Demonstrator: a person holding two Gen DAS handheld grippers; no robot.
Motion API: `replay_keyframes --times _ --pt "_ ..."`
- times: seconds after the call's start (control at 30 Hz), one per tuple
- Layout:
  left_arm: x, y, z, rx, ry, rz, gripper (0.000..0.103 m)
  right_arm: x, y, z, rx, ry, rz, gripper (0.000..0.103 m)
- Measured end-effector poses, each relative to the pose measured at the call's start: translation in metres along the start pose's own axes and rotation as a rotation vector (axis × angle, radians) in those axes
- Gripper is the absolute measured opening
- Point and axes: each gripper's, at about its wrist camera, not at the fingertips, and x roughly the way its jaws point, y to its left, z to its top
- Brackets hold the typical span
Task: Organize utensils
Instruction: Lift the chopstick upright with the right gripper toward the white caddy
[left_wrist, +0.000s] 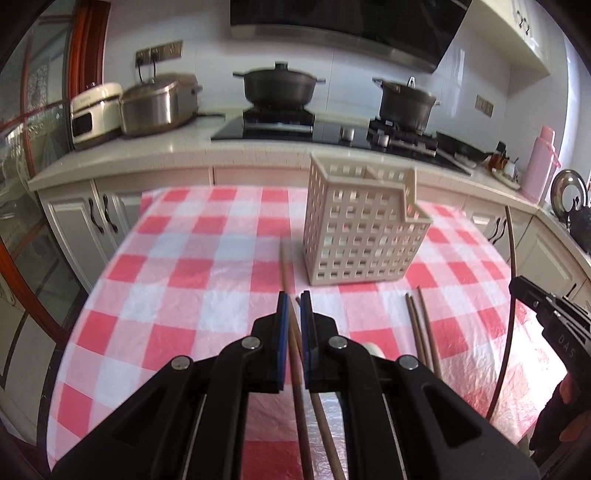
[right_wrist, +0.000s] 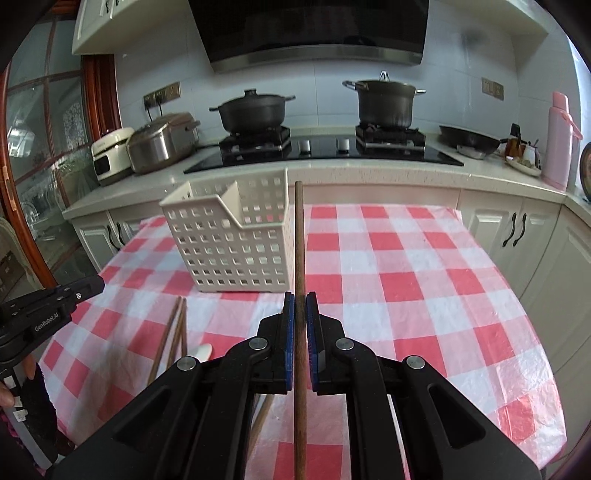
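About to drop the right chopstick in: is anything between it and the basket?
Nothing visible. The right gripper is shut on the chopstick, beside the basket, whose top is open. The loose chopsticks lie flat on the cloth, left of that path.

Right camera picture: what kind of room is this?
It looks like a home kitchen. Two dark lidded pots sit on a gas stove under a range hood, and a rice cooker stands on the counter behind the checked table.
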Motion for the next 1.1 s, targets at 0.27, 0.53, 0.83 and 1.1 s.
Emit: replay_keyframes --times 0.27,0.53,0.83,1.1 --pt "-0.016 0.0 0.007 0.006 -0.027 0.007 0.007 -0.018 0.005 0.006 -0.018 -0.054 -0.006 0.009" --pt "0.045 0.017 -0.028 -0.032 0.179 0.021 0.013 -0.016 0.005 0.001 -0.017 -0.041 -0.001 0.009" --pt "0.109 0.017 -0.043 -0.008 0.296 0.101 0.017 -0.01 -0.004 0.003 0.003 -0.037 0.01 0.009" --pt "0.103 0.018 -0.037 0.001 0.287 0.043 0.006 -0.009 -0.005 0.004 0.006 -0.037 0.029 0.009"
